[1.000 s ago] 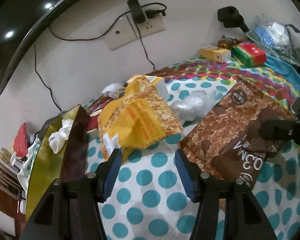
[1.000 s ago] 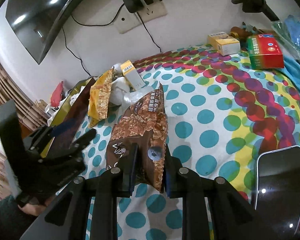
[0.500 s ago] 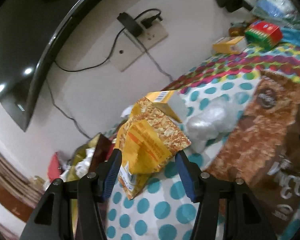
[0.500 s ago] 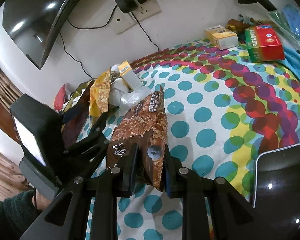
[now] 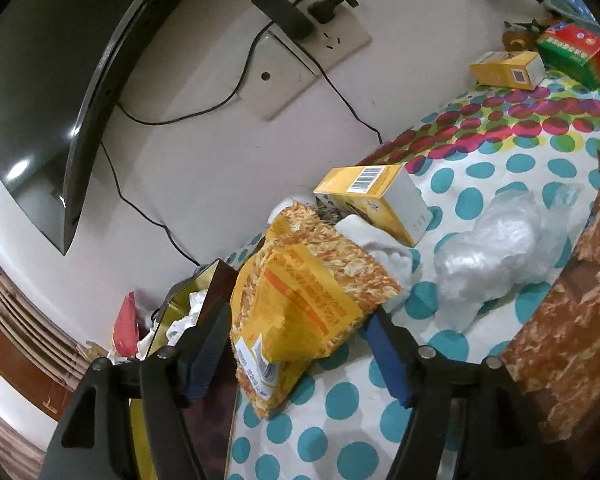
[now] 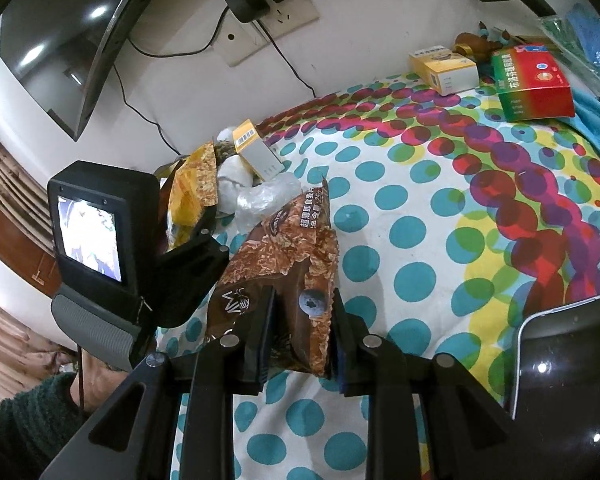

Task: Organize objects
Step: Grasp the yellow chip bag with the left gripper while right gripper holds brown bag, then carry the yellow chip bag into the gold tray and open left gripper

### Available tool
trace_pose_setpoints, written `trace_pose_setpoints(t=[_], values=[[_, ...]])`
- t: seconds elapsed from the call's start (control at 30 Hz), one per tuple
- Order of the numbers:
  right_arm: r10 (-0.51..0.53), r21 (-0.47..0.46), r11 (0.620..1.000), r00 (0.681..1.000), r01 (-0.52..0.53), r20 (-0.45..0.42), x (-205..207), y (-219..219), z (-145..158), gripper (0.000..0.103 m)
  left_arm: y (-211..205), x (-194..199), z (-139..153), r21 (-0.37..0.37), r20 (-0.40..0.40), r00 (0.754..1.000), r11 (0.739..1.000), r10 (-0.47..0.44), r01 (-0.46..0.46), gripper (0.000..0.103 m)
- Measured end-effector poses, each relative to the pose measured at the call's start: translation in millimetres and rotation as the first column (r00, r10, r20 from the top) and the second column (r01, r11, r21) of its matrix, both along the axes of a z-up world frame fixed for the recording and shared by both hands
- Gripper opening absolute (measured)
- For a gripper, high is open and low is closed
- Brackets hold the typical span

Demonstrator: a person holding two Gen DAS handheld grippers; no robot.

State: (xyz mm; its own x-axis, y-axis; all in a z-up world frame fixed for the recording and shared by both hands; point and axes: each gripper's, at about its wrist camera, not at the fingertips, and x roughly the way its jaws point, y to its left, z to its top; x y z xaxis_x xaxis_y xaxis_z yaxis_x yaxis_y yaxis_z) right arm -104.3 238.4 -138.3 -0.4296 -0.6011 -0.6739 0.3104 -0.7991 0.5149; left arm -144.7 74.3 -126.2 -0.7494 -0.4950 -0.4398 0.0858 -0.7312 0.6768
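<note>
Left wrist view: the left gripper (image 5: 300,344) is seen low in the frame, its jaws spread and just opened wider, with the yellow snack bag (image 5: 300,300) between them but not yet pinched. A yellow box (image 5: 376,200) and crumpled clear plastic (image 5: 496,248) lie unsorted on the dotted counter (image 5: 340,404). The gold box (image 5: 196,308) at lower left is half hidden; its contents are hard to make out.

Right wrist view: the right gripper (image 6: 300,332) is pinching the brown snack bag (image 6: 284,260) at lower centre. A phone (image 6: 564,368) is cut off at lower right. Most sorting is judged undone.
</note>
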Motion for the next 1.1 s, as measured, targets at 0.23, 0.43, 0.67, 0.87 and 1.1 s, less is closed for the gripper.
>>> trace_pose_setpoints(t=[0.23,0.43,0.67,0.87,1.1], values=[[-0.006,-0.007,1.000,1.000,0.006,0.003,-0.9,-0.4,-1.8,0.025,-0.6,-8.1,-0.3,-0.025,0.018,0.999,0.999,-0.040,0.040,0.068],[-0.003,-0.001,1.000,1.000,0.003,0.000,-0.1,-1.0,-1.7,0.026,-2.2,-7.1,0.1,0.016,0.042,0.998,0.999,-0.049,0.048,0.036],[-0.004,0.000,1.000,1.000,0.004,-0.006,-0.7,-1.9,-1.7,0.027,-11.2,7.1,25.3,0.096,-0.023,0.999,0.994,-0.041,0.043,0.010],[-0.005,-0.003,1.000,1.000,0.005,-0.005,-0.3,-2.7,-0.5,0.027,-17.5,17.5,43.5,0.151,-0.034,0.998,0.987,-0.053,0.058,0.009],[-0.002,0.018,1.000,0.999,0.003,-0.044,5.4,-8.5,4.4,0.024,-17.5,33.7,64.2,0.180,-0.068,0.995,0.981,-0.067,0.078,0.009]])
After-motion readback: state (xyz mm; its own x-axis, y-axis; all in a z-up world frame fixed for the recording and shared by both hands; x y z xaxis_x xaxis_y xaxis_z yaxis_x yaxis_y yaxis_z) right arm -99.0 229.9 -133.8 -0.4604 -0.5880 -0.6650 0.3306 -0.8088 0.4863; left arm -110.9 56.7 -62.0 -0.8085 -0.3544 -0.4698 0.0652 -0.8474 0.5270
